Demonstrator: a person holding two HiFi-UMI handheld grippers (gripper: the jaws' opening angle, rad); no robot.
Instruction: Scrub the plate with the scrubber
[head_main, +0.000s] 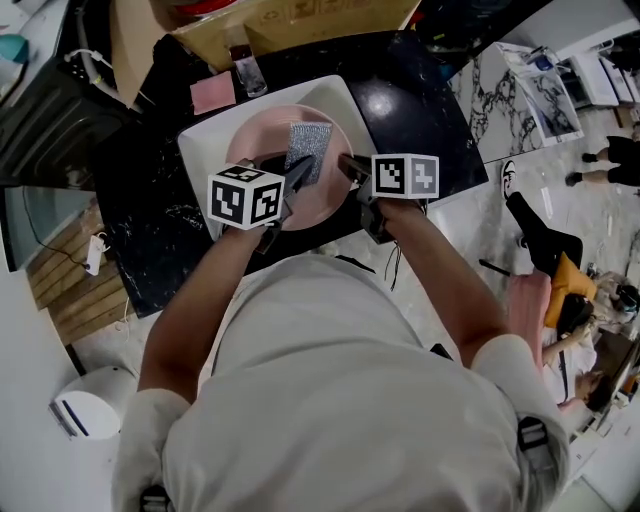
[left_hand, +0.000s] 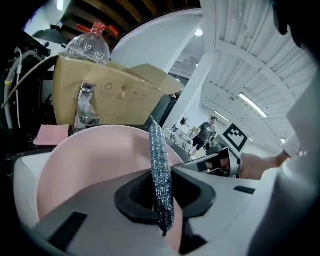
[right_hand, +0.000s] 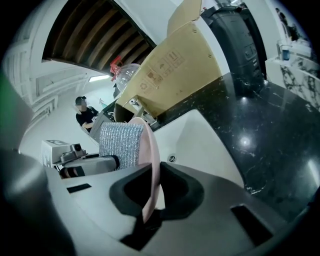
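Head view has the two grippers nearest the person, both reaching over the white sink (head_main: 198, 150). The left gripper (head_main: 292, 178), at 7 o'clock of the pink plate (head_main: 262, 140), is clamped on the lower edge of the silvery scrubber (head_main: 309, 148), which stands up against the plate's face. The right gripper (head_main: 350, 170), at 4 o'clock, has its jaws closed on the plate's rim and holds the plate tilted above the sink.

The scrubber looks thin, light and floppy, so a grip low on one edge leaves the free upper part to press flat and rub. The plate looks stiff and smooth, likely slippery when wet and liable to chip if it drops. The rim is the sensible place to pinch it, well away from the area being rubbed.

Beyond the sink runs a black counter (head_main: 420, 110). Farther off, at 12 o'clock, sits a cardboard box (head_main: 290, 25).
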